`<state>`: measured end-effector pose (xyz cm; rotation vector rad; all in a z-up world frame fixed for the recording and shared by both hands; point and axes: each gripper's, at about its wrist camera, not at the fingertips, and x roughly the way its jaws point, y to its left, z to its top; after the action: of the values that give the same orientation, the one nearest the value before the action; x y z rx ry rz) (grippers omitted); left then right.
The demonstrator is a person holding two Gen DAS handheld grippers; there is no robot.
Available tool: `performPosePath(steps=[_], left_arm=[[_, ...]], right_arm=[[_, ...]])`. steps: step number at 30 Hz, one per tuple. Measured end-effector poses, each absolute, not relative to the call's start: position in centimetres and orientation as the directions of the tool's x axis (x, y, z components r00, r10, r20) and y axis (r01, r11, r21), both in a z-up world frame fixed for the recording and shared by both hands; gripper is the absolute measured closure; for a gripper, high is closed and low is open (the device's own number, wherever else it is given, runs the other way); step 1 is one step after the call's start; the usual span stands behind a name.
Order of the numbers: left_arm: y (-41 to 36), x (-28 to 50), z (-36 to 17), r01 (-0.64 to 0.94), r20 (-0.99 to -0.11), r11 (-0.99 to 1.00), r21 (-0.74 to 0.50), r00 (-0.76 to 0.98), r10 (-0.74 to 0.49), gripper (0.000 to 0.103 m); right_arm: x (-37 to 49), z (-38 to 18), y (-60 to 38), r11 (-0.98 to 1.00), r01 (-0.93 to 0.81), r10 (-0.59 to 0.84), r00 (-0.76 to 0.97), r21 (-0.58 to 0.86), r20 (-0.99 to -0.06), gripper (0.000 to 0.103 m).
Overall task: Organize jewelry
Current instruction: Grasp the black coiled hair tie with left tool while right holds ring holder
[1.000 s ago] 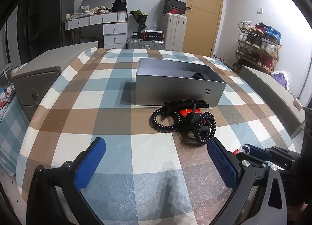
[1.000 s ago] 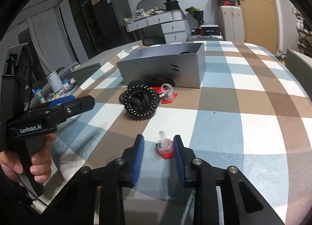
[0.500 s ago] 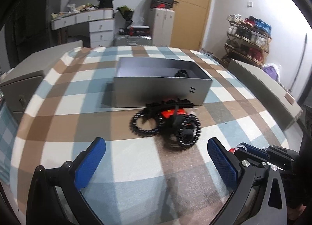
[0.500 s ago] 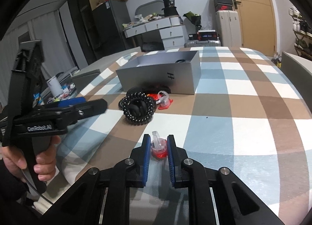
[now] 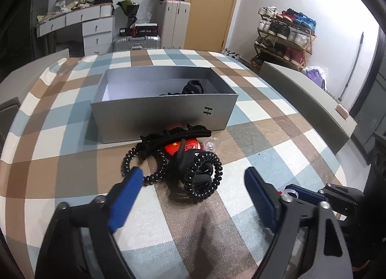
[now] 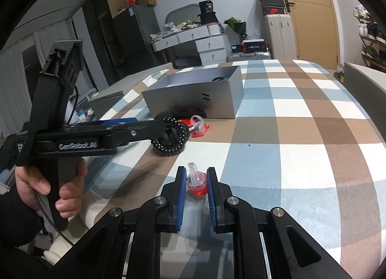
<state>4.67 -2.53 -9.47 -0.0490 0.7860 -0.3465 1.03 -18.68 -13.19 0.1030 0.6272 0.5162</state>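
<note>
Right gripper [image 6: 196, 183] pinches a small red and clear clip [image 6: 196, 182] on the checked tablecloth [image 6: 301, 134]; left gripper [image 5: 193, 182] hangs spread wide.

From the left wrist view, a pile of black coiled hair ties [image 5: 202, 175] and a black claw clip [image 5: 176, 135] lies at 12 o'clock just past the spread blue pads [image 5: 126, 194]. Beyond it, touching or nearly so, stands an open grey box [image 5: 164, 114] with dark items inside. The right gripper sits at 4 o'clock.

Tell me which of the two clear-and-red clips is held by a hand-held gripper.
The near clip, alone on the cloth, pinched between the right hand-held gripper pads. The other clip lies untouched beside the black coil ties by the grey box.
</note>
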Motion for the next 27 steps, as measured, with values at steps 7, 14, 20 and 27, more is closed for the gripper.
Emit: performPosePath(steps=[7, 14, 20, 27], left_arm=[[-2.7, 5.2, -9.9, 0.307, -0.706, 0.933, -0.186, 0.618, -0.345, 0.074], [-3.3, 4.5, -9.5, 0.333, -0.709, 0.932, -0.145, 0.622, -0.333, 0.098], [-3.5, 4.2, -9.3, 0.320, -0.714, 0.940, -0.115, 0.632, -0.302, 0.098], [-3.6, 3.2, -7.9, 0.353, -0.692, 0.926, -0.134, 0.636, -0.342, 0.098]], right_arm=[[1.1, -13.4, -19.1, 0.865, -0.426, 0.500, 0.686, 0.266, -0.529, 0.087], [1.2, -13.4, -19.4, 0.864, -0.419, 0.503, 0.686, 0.280, -0.526, 0.087], [1.1, -13.2, -19.4, 0.865, -0.416, 0.501, 0.691, 0.280, -0.522, 0.087], [0.9, -12.6, -19.8, 0.866, -0.413, 0.501, 0.700, 0.283, -0.509, 0.087]])
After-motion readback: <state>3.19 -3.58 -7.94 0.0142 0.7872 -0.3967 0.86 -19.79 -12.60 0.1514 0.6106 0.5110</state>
